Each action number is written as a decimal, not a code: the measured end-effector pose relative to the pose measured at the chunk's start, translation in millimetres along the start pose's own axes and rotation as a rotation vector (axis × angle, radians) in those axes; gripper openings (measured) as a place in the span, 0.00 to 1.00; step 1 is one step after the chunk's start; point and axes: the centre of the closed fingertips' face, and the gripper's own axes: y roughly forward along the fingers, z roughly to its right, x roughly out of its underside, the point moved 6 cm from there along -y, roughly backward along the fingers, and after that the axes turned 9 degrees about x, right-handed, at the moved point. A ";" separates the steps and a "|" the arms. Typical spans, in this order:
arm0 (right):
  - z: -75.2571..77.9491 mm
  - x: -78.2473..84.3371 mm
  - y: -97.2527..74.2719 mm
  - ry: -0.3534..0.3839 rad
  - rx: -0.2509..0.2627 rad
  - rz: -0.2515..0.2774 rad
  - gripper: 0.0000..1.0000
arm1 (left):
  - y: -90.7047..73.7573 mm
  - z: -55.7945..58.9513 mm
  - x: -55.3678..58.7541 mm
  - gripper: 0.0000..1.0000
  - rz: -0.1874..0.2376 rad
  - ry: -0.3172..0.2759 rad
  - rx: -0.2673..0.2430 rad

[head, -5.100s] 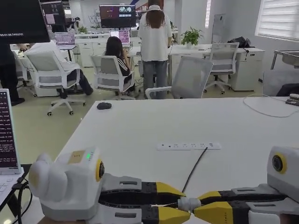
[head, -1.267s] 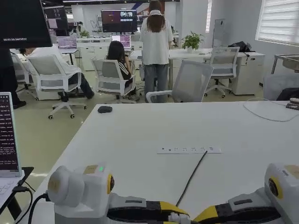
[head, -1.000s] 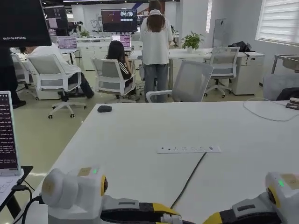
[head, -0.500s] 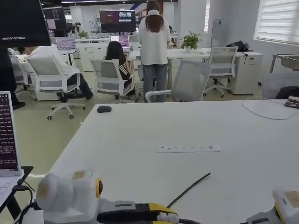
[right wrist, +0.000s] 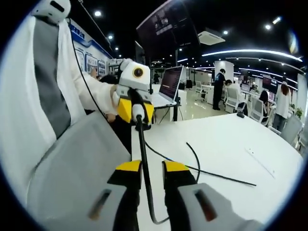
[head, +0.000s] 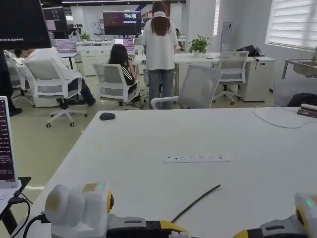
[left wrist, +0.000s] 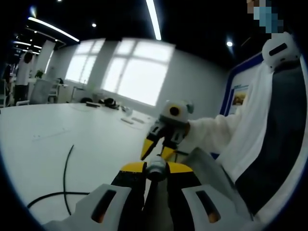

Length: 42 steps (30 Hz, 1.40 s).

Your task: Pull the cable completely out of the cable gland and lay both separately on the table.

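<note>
The cable gland, a small pale grey fitting, sits clamped between yellow-tipped jaws at the left gripper view's bottom centre. The thin black cable is threaded in it, running down the right gripper view's middle. Its free end lies on the white desk, lower centre of the head view.

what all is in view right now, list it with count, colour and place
table: 1, white, under everything
cable: 1, black, across near part of table
gland: 1, pale, on the cable, held above table
power strip: 1, white, mid table
mouse: 1, black, table's far left edge
laptop: 1, open, left of table
chairs: 4, white-grey, beyond table
people: at least 3, at far desks
plant: 1, green, far desk
left hand-held gripper: 1, white, yellow tips, shut on gland
right hand-held gripper: 1, same colours, cable between its jaws
</note>
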 end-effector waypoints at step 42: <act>-5.0 -17.4 14.1 -0.027 -0.082 0.031 0.03 | -6.9 -4.4 -2.9 0.17 0.002 0.012 0.015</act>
